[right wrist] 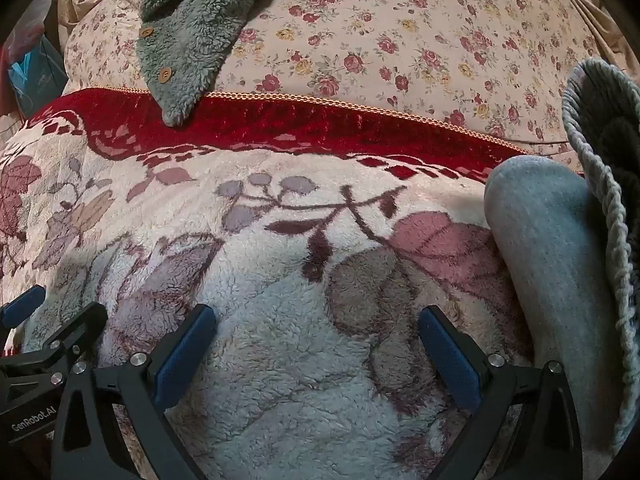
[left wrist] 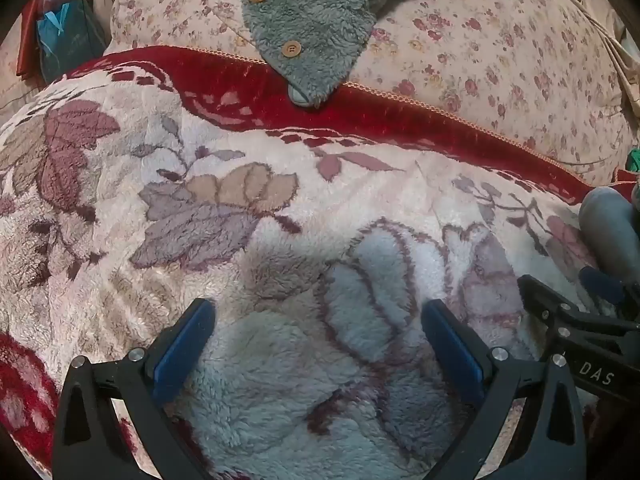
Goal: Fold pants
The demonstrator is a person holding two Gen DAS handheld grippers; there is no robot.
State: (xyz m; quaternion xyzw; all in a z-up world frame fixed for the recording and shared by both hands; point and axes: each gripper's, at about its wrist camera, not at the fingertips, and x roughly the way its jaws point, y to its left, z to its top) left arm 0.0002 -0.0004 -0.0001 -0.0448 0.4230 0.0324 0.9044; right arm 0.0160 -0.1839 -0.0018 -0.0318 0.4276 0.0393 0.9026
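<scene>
The grey pants (right wrist: 560,264) lie in a rolled, bunched heap at the right of the right wrist view, with a ribbed grey knit cuff (right wrist: 600,128) above. A small part of them shows at the right edge of the left wrist view (left wrist: 608,228). My right gripper (right wrist: 318,316) is open and empty over the fleece blanket, just left of the pants. My left gripper (left wrist: 318,312) is open and empty over the blanket, further left. Each gripper shows at the edge of the other's view.
A cream fleece blanket (left wrist: 280,220) with a leaf pattern and a red border (right wrist: 280,128) covers the bed. Behind it lies a floral quilt (right wrist: 400,40) with a grey-green fluffy buttoned garment (left wrist: 312,24) on it. Bags (left wrist: 64,40) stand at the far left.
</scene>
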